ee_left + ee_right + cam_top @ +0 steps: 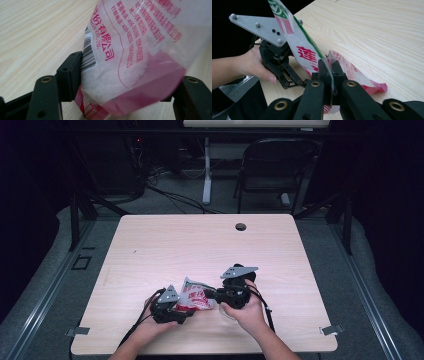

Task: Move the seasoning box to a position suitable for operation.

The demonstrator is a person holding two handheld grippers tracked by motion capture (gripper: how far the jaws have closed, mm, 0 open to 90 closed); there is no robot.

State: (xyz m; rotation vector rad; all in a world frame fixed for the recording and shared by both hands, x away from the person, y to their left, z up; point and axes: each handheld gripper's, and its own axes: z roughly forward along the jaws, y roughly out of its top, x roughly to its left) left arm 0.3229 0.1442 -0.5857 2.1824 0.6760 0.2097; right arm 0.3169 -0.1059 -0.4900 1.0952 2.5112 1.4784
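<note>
This looks like a lab or recording studio rather than a home. A bare pale wood counter (150,245) with a cable hole (241,226) stands on grey carpet. Behind the counter are a black folding chair (272,165), loose cables (170,195) and dark curtains; metal frame legs (75,215) flank it.

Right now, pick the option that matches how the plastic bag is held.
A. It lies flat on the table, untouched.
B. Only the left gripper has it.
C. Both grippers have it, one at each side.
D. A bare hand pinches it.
C: the right gripper has its fingers closed on an edge of the plastic bag, while the left gripper has the bag's lower end between its fingers, above the table.
</note>
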